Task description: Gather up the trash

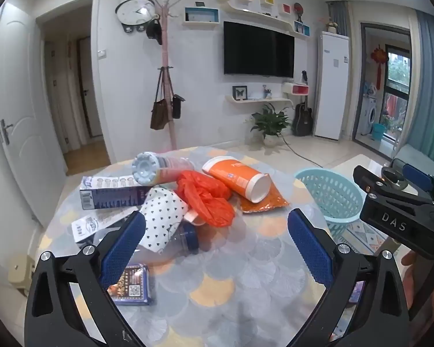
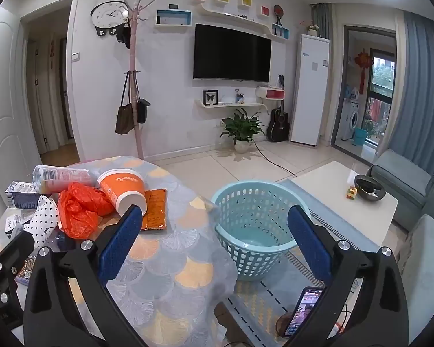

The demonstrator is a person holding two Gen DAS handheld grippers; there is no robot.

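Trash lies piled on the round table point(image 1: 246, 274): an orange canister point(image 1: 237, 177) on its side, a crumpled orange plastic bag point(image 1: 208, 199), an orange sachet point(image 1: 263, 205), a clear bottle point(image 1: 159, 169), a blue box point(image 1: 112, 192), a polka-dot wrapper point(image 1: 162, 217), a dark-capped jar point(image 1: 188, 237) and a small purple box point(image 1: 133, 286). A light blue basket point(image 2: 254, 228) stands on the floor right of the table. My left gripper point(image 1: 217, 245) is open and empty, just short of the pile. My right gripper point(image 2: 215, 243) is open and empty, above the table edge and basket.
A white coffee table point(image 2: 332, 193) with a dark bowl point(image 2: 370, 190) stands beyond the basket. A grey sofa point(image 2: 419, 202) is on the right. A phone point(image 2: 306, 309) lies low beside the table. A patterned rug point(image 2: 257, 297) covers the floor under the basket.
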